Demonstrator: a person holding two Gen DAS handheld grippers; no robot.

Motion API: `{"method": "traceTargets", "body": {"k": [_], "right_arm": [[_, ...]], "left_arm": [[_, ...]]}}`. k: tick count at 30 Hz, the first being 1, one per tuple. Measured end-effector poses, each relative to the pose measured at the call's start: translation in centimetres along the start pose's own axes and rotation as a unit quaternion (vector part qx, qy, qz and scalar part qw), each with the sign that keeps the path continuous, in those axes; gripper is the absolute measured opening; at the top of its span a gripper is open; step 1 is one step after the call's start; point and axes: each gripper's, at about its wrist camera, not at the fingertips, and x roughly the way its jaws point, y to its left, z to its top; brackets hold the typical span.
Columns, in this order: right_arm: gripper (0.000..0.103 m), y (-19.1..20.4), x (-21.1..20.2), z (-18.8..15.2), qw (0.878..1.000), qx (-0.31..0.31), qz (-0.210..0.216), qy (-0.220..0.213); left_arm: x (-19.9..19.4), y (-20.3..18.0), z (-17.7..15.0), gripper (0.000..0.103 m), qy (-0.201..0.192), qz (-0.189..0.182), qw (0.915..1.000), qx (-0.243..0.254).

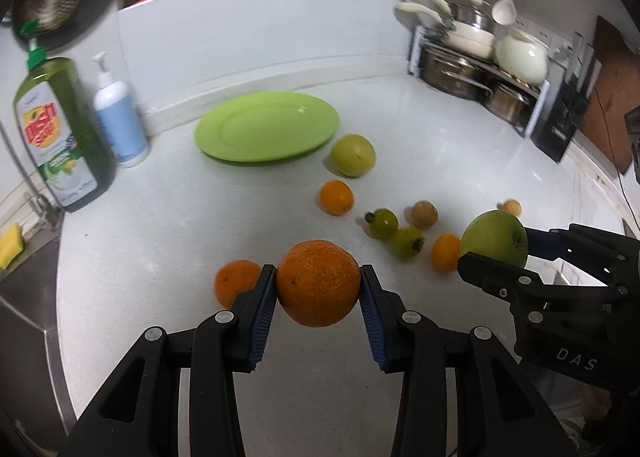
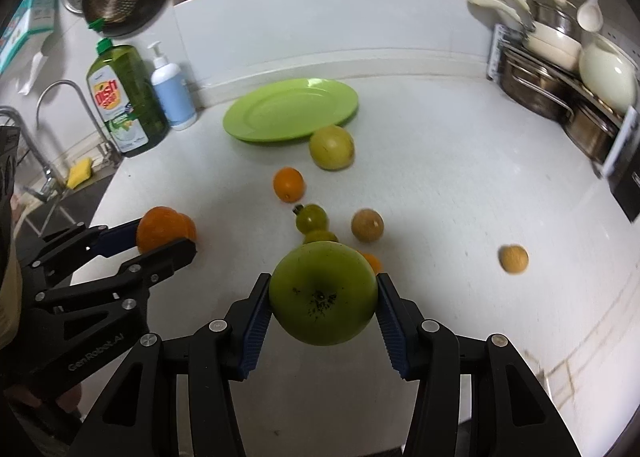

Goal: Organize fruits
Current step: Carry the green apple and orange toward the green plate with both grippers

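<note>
Your left claw (image 1: 319, 284) is clenched on a large orange (image 1: 318, 283), its blue-ribbed pads (image 1: 262, 321) pressing the fruit from both sides and holding it clear of the white counter (image 1: 160, 225). Just left of that claw, partly behind its left finger, a second orange (image 1: 234, 281) lies on the counter.

Your right claw (image 2: 323, 299) grasps a green apple (image 2: 323, 297), blossom end toward the camera, likewise held between the two pads. In the left wrist view the same apple (image 1: 495, 237) appears to the right of your left claw, with the right claw's black fingers closed around it.

Ahead of both claws lies the loose fruit: a small orange (image 2: 288, 184), two small green fruits (image 2: 311, 217) touching one another, a brownish round fruit (image 2: 367, 225), and a yellow-green apple (image 2: 331, 147) farther on. Another small orange (image 1: 446, 252) sits just beyond the right claw, mostly hidden behind the held apple in the right wrist view. A small tan fruit (image 2: 513, 258) lies well apart, to the right of the right claw.

Farthest ahead, a green plate (image 2: 291, 110) rests on the counter with the yellow-green apple just beside its near rim. To the plate's left stand a dish-soap bottle (image 2: 127, 97) and a white pump bottle (image 2: 172, 93); to the far right, a rack of pots (image 2: 560, 73).
</note>
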Motion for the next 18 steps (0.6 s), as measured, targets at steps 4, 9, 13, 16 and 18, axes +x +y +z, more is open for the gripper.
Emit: {"method": "traceTargets", "body": {"k": [4,9,13,16,18], "right_arm": [[0.051,-0.6,-0.2,1.2,1.000,-0.020,0.017,-0.014],[0.051,-1.4,-0.9,3.2,0.998,-0.047,0.033,-0.036],[0.051,-2.1,-1.2,4.5,0.996,-0.059,0.051,-0.049],[0.051,-2.5,-1.0,5.6,0.994,-0.067,0.064,-0.050],[0.051,-2.8,-0.9,6.2,0.994,-0.074,0.069,-0.052]], "left_arm": [[-0.8,-0.2,0.5,0.041,-0.013,0.024,0.9994,-0.020],[-1.8,-0.9,1.8,0.041,-0.035,0.047,0.9975,-0.038],[-2.4,-1.5,3.0,0.041,-0.054,0.070,0.9952,-0.041],[-2.6,-1.6,3.8,0.041,-0.064,0.080,0.9936,-0.047],[-2.7,-1.7,4.5,0.041,-0.070,0.086,0.9927,-0.048]]}}
